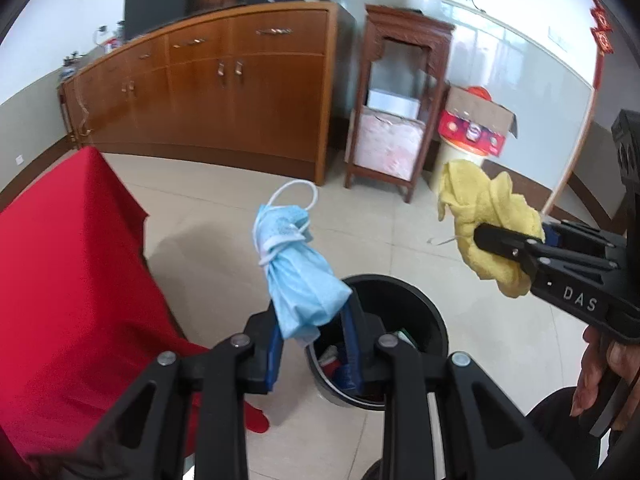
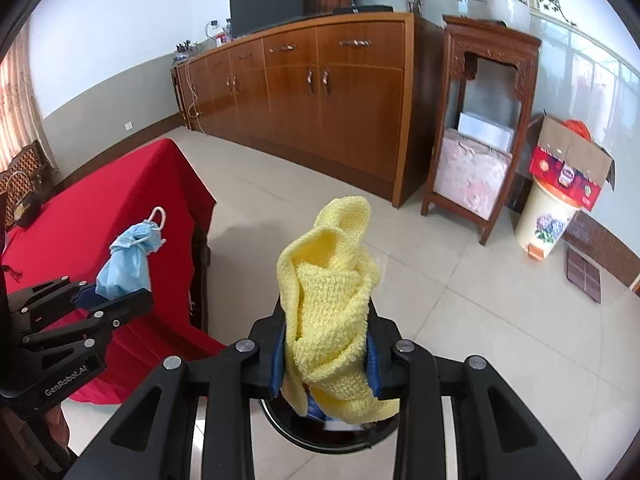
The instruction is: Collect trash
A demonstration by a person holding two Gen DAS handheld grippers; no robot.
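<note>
My left gripper (image 1: 310,320) is shut on a crumpled blue face mask (image 1: 298,272) with white ear loops, held above a black trash bin (image 1: 430,322) that has trash inside. My right gripper (image 2: 326,340) is shut on a crumpled yellow cloth (image 2: 332,280), also above the bin (image 2: 288,428), whose rim shows just beneath the fingers. The right gripper (image 1: 504,248) with the cloth (image 1: 480,208) shows at the right of the left wrist view. The left gripper (image 2: 116,300) with the mask (image 2: 124,268) shows at the left of the right wrist view.
A table under a red cloth (image 1: 68,280) stands left of the bin. A long wooden cabinet (image 2: 312,92) lines the far wall, with a wooden stand (image 2: 480,120) beside it. A cardboard box (image 2: 572,164) rests on a floral bucket (image 2: 544,220). The floor is pale tile (image 2: 500,320).
</note>
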